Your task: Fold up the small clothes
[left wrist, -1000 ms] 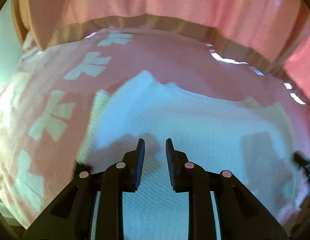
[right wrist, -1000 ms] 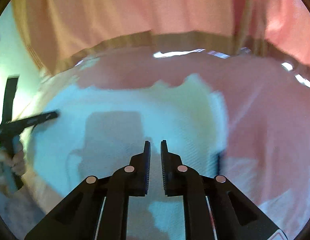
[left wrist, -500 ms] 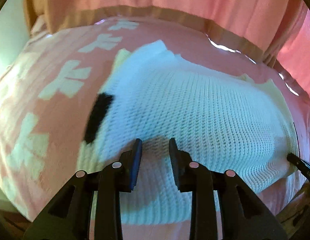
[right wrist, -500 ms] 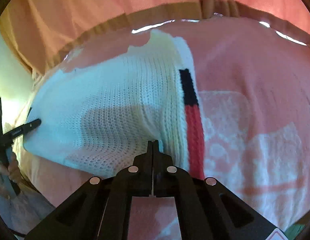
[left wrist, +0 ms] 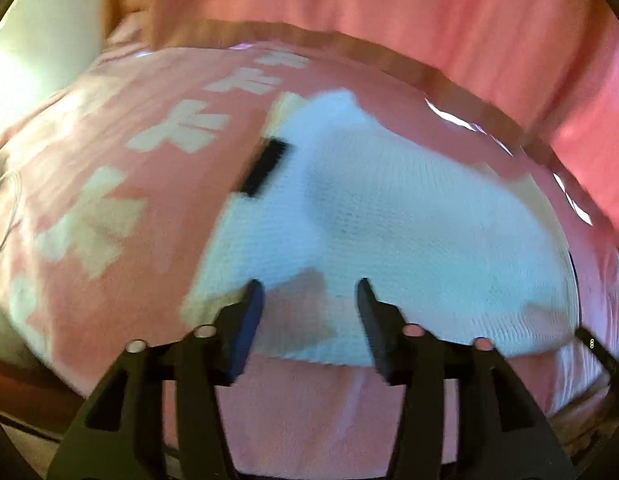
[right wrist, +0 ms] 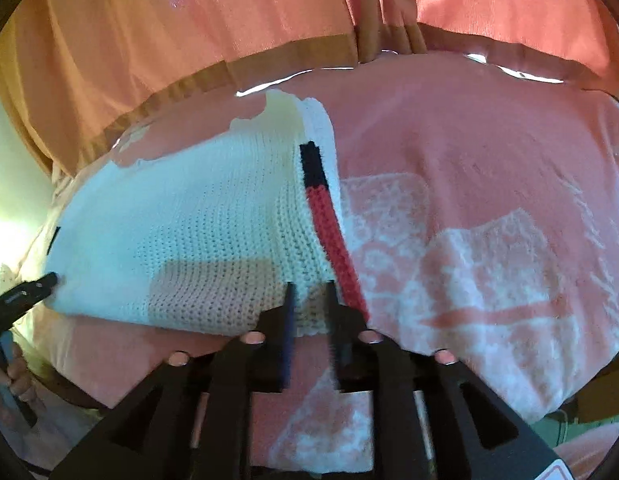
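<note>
White knit garment (right wrist: 197, 232) lying flat on a pink patterned blanket (right wrist: 489, 208) that covers the surface, a red and black stripe (right wrist: 329, 224) running along its right edge. Left gripper (left wrist: 309, 300), fingers spread wide, poised over the garment's near hem with nothing between them. Right gripper (right wrist: 309, 304), fingers parted a little, at the near right corner beside the stripe. Pink curtain (right wrist: 229, 32) hanging behind.
</note>
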{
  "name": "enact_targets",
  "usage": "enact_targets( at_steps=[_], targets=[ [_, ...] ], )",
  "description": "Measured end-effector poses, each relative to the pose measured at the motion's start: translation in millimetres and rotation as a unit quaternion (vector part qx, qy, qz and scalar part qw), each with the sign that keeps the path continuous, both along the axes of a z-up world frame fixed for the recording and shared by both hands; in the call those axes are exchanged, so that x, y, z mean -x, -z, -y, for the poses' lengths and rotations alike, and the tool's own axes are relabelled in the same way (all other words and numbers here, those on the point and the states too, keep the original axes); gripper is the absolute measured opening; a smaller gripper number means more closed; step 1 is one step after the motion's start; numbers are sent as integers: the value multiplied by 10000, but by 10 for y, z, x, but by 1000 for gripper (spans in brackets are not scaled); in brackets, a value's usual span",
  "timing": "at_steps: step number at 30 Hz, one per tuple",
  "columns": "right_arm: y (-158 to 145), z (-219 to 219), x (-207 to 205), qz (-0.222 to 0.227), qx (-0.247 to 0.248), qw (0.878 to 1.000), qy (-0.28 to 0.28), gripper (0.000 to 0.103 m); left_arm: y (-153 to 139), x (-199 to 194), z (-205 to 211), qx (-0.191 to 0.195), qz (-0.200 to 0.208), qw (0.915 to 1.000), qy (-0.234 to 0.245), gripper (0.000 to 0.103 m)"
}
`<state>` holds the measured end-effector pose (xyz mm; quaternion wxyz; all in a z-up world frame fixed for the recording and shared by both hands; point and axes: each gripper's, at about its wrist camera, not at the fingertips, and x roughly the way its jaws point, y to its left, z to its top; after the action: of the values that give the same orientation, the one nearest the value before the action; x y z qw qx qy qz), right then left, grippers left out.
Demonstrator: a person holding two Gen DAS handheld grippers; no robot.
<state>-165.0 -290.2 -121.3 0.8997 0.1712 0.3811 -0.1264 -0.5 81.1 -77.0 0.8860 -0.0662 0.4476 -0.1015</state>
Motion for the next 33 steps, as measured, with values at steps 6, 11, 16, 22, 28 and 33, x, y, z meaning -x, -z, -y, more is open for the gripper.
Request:
enact_targets(
  at_steps=[6, 11, 16, 22, 28, 33],
  targets=[
    [68, 156, -15, 34, 12, 9998, 213, 63, 82, -18, -414, 272, -106, 9924, -1199, 66],
    [320, 217, -57, -154, -768, 9969, 118, 41, 249, -122, -464, 499, -492, 9898, -1238, 66],
    [107, 196, 37, 344, -779, 9964, 29, 12, 202, -84, -396, 682, -515, 9938, -711, 17],
    [145, 451, 239, 25, -820, 9955, 480, 11, 274, -22, -559, 597, -852, 9922, -691, 15],
    [74, 374, 139, -200, -535, 9975, 407, 27, 188, 22, -451, 354, -774, 9945, -602, 22],
    [-405, 307, 22, 373, 30, 9991, 196, 48, -344, 4, -225, 490, -28, 9982, -345, 48]
  ],
)
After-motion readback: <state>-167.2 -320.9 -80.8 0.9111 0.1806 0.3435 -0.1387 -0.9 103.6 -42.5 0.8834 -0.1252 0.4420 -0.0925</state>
